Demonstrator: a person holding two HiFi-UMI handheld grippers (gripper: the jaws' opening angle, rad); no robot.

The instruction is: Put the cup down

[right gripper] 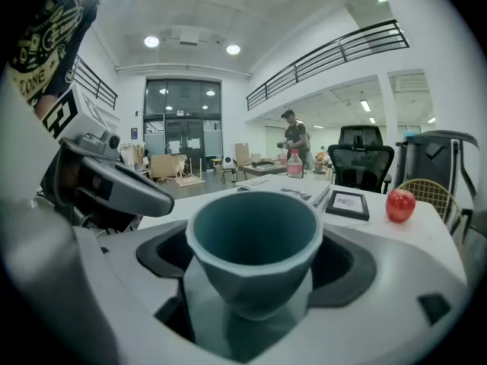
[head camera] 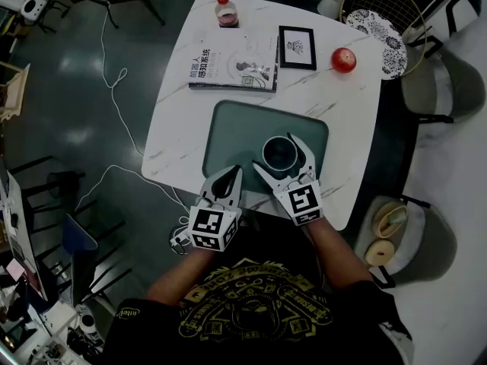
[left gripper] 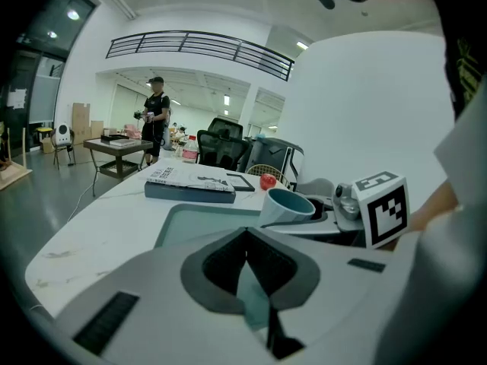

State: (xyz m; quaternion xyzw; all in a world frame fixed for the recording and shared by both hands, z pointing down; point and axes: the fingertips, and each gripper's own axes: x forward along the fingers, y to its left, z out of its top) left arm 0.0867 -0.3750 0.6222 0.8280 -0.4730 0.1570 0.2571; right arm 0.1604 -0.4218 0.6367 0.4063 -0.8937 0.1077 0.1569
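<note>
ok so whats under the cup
The cup stands on the green tray, which lies on the white table. The tray's patch beneath the cup's base is covered, so it cannot be seen.

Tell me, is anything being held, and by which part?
Nothing is held: the cup stands on the mat between the right gripper's open fingers.

White table (head camera: 173, 131): mat (head camera: 228, 139) at the near edge, book (head camera: 232, 68) beyond it, frame (head camera: 297, 48) just right of the book, apple (head camera: 343, 60) near the right edge, bottle (head camera: 227, 11) at the far edge.
</note>
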